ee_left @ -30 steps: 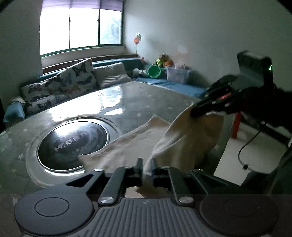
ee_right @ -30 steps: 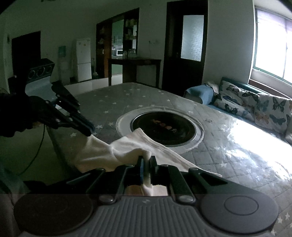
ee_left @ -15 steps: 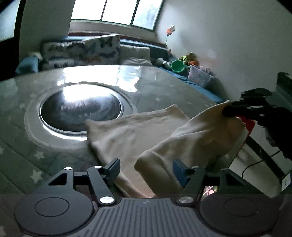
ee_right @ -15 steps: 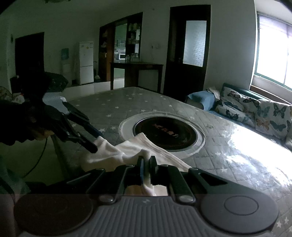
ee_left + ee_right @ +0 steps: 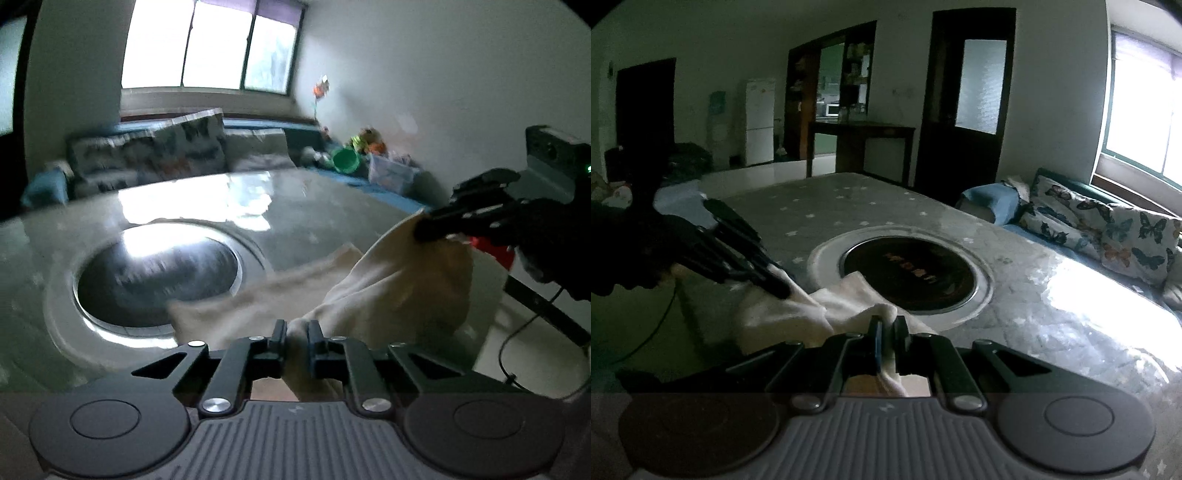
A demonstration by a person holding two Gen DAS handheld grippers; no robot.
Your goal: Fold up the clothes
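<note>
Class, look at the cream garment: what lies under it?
The cream garment lies partly on the star-patterned table, one corner overlapping the round inset's rim. Its other end is lifted by both grippers. The table surface beneath the cloth is covered.

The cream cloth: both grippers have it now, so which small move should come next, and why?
Probably lift both held edges together. The left gripper is closing on a fold of the cream cloth, the right gripper pinches another, and the rest lies bunched on the table.

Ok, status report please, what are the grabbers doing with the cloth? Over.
Left gripper closing on cream cloth, fabric between fingers. Right gripper shut on cloth. Cloth half lifted off table. Nothing in the way.
</note>
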